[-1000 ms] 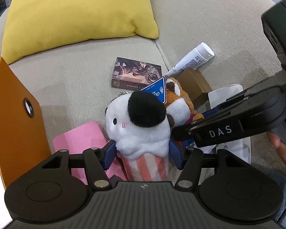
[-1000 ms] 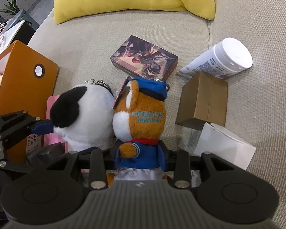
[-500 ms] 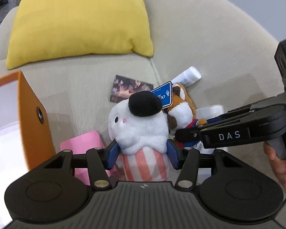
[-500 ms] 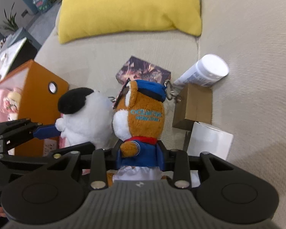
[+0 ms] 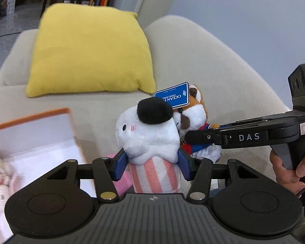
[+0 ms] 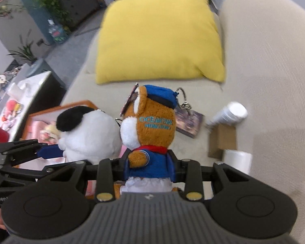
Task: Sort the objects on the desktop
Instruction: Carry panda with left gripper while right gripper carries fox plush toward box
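White plush [image 5: 146, 136] pinched between left gripper [image 5: 152, 163] jaws; brown plush [image 6: 152, 126] clamped between right gripper [image 6: 149, 165] jaws.

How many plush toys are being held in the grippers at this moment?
2. The white plush with the black ear sits in the left gripper; the brown bear plush in blue cap sits in the right gripper. The orange box may hide more.

Black left gripper [image 5: 152, 163] — blue pads, brass screws; right gripper [image 6: 149, 164] lettered "DAS".

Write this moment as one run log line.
left gripper: holds white plush | right gripper: holds brown plush | both above sofa
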`<state>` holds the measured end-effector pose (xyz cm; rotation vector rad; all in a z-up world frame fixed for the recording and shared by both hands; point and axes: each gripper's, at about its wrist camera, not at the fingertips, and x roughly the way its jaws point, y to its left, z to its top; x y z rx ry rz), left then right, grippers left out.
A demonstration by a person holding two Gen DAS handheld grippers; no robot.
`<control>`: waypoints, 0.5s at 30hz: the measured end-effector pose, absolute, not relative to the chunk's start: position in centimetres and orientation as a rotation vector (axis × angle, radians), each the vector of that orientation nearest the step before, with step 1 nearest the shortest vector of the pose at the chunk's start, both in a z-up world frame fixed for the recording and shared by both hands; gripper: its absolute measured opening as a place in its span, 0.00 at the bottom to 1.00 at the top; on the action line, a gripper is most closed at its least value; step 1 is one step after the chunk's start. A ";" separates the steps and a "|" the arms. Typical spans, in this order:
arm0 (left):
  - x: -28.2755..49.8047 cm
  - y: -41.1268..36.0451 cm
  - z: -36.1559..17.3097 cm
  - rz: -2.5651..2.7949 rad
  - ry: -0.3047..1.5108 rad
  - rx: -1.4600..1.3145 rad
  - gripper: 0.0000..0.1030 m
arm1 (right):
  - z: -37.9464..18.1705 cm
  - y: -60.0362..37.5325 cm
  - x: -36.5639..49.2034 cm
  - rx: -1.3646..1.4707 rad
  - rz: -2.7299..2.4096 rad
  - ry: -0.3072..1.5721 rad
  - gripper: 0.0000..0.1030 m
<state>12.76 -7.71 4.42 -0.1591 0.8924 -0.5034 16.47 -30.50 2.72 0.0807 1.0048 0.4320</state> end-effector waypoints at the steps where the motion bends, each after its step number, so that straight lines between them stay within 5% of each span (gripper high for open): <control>1: 12.5 -6.7 4.9 -0.497 0.883 -0.169 0.59 | 3.3 -29.7 16.2 0.078 0.445 0.992 0.36; 15: 10.8 5.9 5.8 -0.327 0.818 -0.251 0.59 | 4.3 -16.4 15.6 0.077 0.617 0.966 0.36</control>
